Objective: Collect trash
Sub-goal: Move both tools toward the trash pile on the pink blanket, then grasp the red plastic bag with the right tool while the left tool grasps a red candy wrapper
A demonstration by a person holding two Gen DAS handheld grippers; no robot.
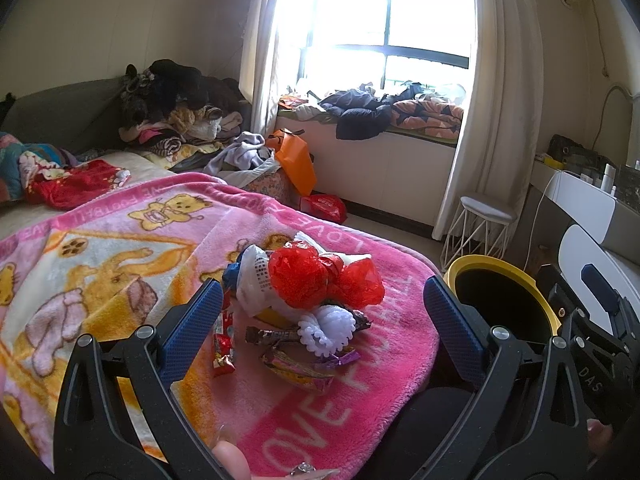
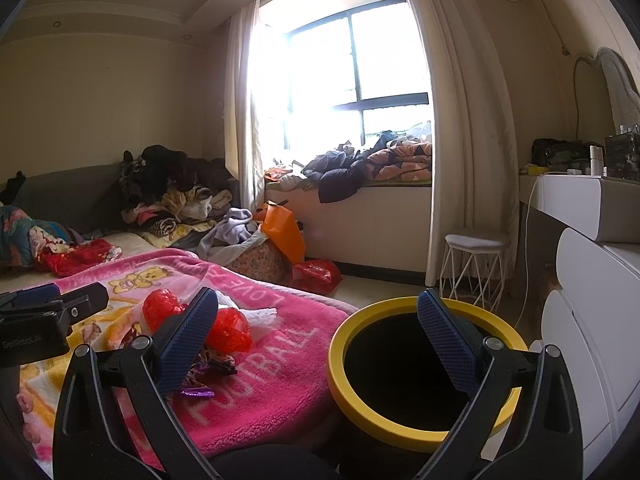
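A pile of trash lies on the pink blanket (image 1: 120, 248): red crumpled plastic (image 1: 304, 280), a white foam net (image 1: 328, 328), a white bag (image 1: 252, 280), and snack wrappers (image 1: 296, 364). My left gripper (image 1: 324, 316) is open and empty, its jaws on either side of the pile, just above it. A black bin with a yellow rim (image 1: 476, 268) stands by the bed's corner. My right gripper (image 2: 316, 332) is open and empty, over the bin's (image 2: 340, 364) left rim. The red plastic (image 2: 232, 328) also shows in the right wrist view.
The bed holds clothes and a red cloth (image 1: 76, 184) at the far end. Orange (image 1: 296, 160) and red (image 1: 324, 206) bags lie on the floor by the window seat. A white wire stool (image 1: 480, 224) and a white dresser (image 2: 592, 340) stand to the right.
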